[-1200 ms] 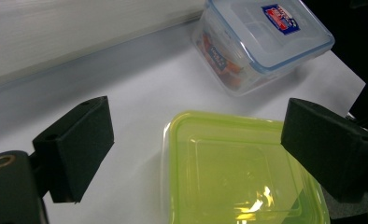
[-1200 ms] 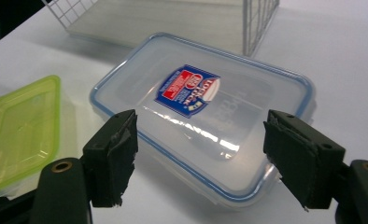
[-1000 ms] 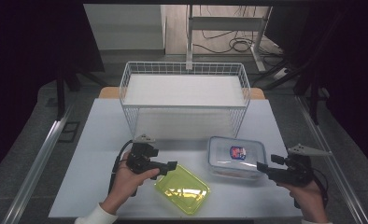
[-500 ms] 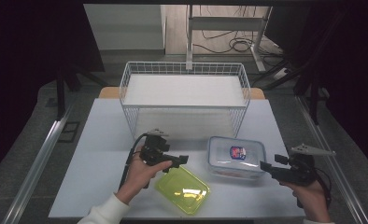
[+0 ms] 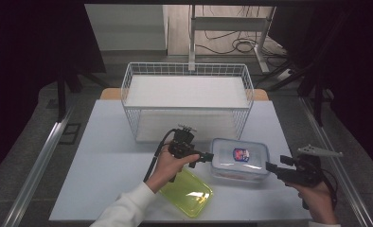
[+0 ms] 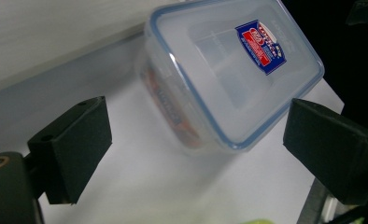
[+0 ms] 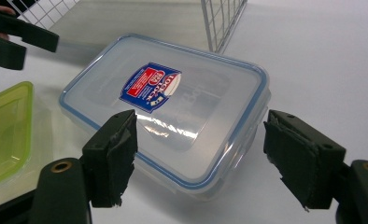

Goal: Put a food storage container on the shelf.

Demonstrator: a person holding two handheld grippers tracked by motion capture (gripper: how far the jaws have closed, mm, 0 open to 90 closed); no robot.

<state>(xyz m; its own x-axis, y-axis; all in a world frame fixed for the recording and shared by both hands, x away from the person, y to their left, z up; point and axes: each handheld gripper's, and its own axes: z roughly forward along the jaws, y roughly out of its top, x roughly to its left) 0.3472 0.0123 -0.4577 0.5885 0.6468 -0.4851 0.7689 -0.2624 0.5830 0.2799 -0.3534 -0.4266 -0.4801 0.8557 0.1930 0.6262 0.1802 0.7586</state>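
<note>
High view: clear lidded container (image 5: 239, 158) sits on the white surface (image 5: 109, 156), just in front of the wire basket (image 5: 187, 97), right of centre.
Left tongs (image 5: 206, 157): tips right at the container's left end, touching or just shy, can't tell which.
Right tongs (image 5: 270, 166): tips just off the container's right end.
Left gripper view: left tongs (image 6: 198, 144) spread wide, container (image 6: 233, 70) lying ahead between the jaws, nothing gripped.
Right gripper view: right tongs (image 7: 198, 158) wide too, container's (image 7: 173, 109) near corner between them, no contact.
Green lid (image 5: 187, 191): flat on the surface beneath the left hand (image 5: 168, 163), near the container.
</note>
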